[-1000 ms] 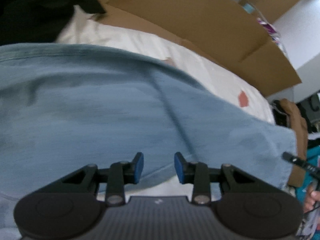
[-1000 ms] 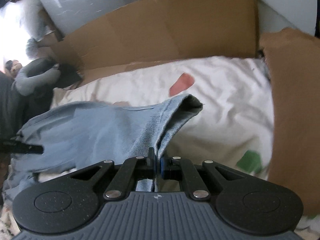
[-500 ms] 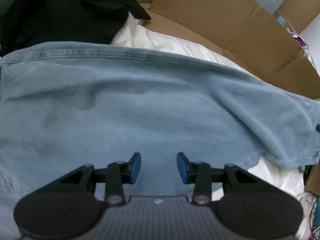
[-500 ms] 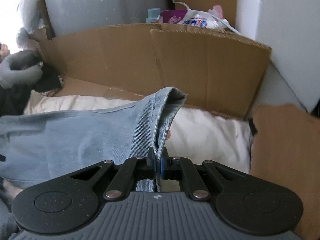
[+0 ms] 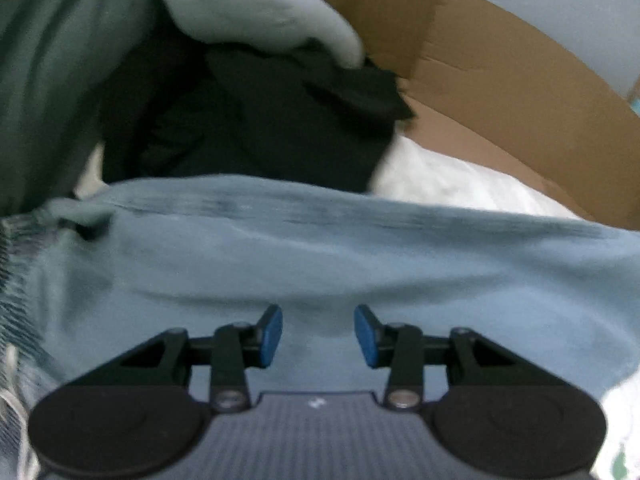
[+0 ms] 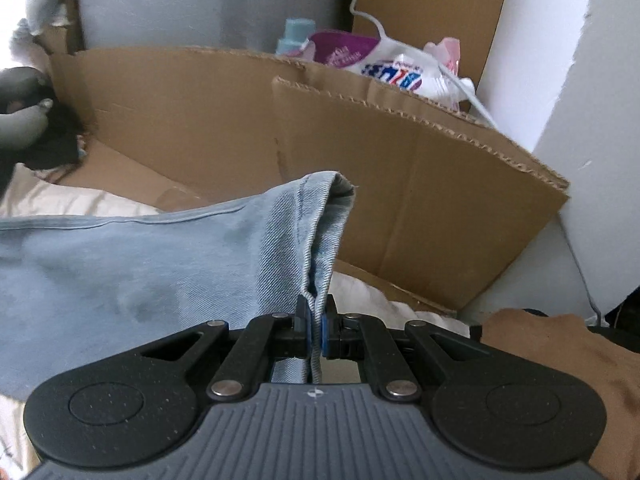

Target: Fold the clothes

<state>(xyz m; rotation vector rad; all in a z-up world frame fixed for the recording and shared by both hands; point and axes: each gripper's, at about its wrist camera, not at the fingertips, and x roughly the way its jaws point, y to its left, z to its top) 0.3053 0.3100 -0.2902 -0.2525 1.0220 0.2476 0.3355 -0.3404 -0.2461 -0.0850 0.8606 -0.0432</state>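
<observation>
We hold right tongs (image 6: pixel 315 330) clamped on hem of light-blue denim garment (image 6: pixel 132 264), lifting end for carrying over. Left tongs (image 5: pixel 318 336) gape wide, empty, above denim spread on white bedding (image 5: pixel 460 184), near dark clothes pile (image 5: pixel 260 120), cardboard (image 6: pixel 224 120) behind.

A lived-in home room, likely a bedroom or storage corner. White bedding (image 6: pixel 52 200) spread as the work surface, hemmed along its far edge by flattened cardboard (image 6: pixel 400 168). Beyond the cardboard, a plastic shopping bag (image 6: pixel 400 72) against a pale wall (image 6: pixel 580 60). At the bedding's far left corner, a heap of dark clothes (image 5: pixel 260 120).
</observation>
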